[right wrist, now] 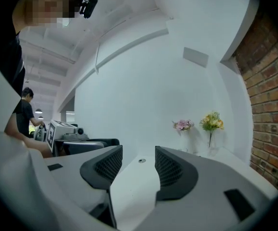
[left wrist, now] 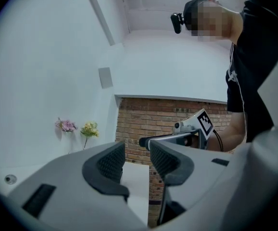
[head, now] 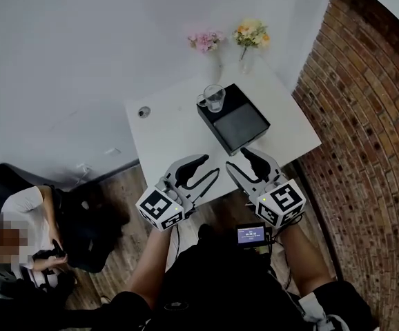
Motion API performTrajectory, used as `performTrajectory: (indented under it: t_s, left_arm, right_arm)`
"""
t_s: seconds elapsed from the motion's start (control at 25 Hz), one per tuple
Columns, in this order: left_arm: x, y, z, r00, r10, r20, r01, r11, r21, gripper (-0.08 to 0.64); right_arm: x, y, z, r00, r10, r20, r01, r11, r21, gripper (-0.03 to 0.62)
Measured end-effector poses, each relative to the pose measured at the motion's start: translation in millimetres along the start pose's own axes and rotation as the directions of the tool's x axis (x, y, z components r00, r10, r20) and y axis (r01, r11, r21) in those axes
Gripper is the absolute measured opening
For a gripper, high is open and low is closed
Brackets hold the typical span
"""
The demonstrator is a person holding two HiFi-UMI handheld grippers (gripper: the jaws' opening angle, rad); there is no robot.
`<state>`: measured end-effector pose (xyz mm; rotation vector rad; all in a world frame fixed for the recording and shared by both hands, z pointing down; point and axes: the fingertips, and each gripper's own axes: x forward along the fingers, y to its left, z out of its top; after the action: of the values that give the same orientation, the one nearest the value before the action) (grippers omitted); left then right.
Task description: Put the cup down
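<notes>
A clear glass cup (head: pixel 214 97) stands upright on the far left corner of a black tray (head: pixel 244 126) on the white table (head: pixel 165 140). Neither gripper touches it. My left gripper (head: pixel 205 169) hovers at the table's front edge, its jaws apart with nothing between them; in its own view the left gripper (left wrist: pixel 136 160) shows only wall and table edge through the gap. My right gripper (head: pixel 239 161) hangs beside it, just short of the tray's near corner. In the right gripper view the right gripper (right wrist: pixel 139 165) is open and empty, with bare tabletop between the pads.
Two small vases of flowers, pink (head: pixel 206 42) and yellow (head: pixel 251 34), stand at the table's far edge. A round cable hole (head: pixel 143 112) sits at the table's left. A brick wall (head: pixel 372 116) runs along the right. A person (head: pixel 20 233) sits on the floor at lower left.
</notes>
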<state>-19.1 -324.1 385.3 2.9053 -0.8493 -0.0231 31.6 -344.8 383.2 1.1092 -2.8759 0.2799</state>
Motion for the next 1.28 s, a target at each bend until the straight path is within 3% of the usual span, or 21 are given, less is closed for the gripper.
performTrajectory:
  t_s: [0.2,0.52,1.28]
  left_arm:
    - [-7,-6,7,1.0,0.007,0.022,-0.008,1.0,0.019,0.155]
    - [-20,-11,-2,1.0,0.023,0.006,-0.023,1.0,-0.007,0.155]
    - [-14,-25,1,1.0,0.002,-0.011,-0.002,1.0,0.014,0.089]
  right_arm:
    - [-9,-4,3,0.999,-0.034,0.029,0.032,0.998,0.051,0.187]
    - [-20,-3,3,0.997,-0.065,0.051,0.06,0.993,0.099,0.057]
    - [-19,12,1,0.999,-0.016,0.04,0.014,0.998,0.054,0.014]
